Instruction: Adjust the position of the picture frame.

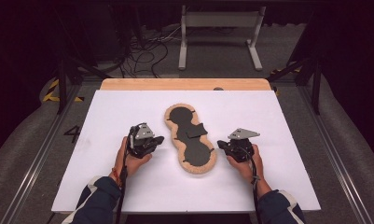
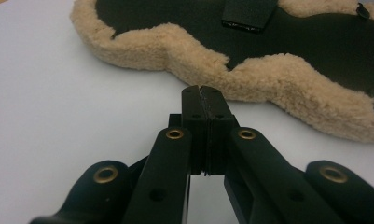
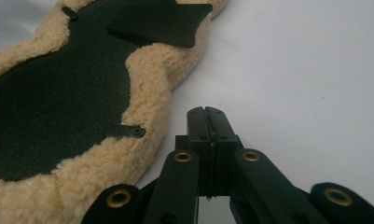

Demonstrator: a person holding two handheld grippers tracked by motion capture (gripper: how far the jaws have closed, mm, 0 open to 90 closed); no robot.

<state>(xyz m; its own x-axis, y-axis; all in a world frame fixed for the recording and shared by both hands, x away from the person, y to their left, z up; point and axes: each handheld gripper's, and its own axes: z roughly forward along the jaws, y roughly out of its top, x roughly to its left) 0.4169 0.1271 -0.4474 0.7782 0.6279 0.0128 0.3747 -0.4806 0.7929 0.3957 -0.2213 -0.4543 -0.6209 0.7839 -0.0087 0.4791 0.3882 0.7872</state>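
Now both grippers rest closed on either side of a fleece-edged pad on the white bench (image 1: 105, 154).

Leftmost, the left gripper (image 1: 157, 139) sits in the person's left hand (image 1: 134, 161), its fingers (image 2: 194, 105) pressed flat together with nothing between them, tips just beside the pad's woolly rim. Between the two grippers lies the peanut-shaped pad of tan fleece with a black leather face (image 1: 190, 138), flat on the bench, a black strap (image 1: 194, 132) across its waist. On the right, the right gripper (image 1: 220, 144) has its fingers (image 3: 214, 122) likewise closed on nothing, close beside the fleece edge.
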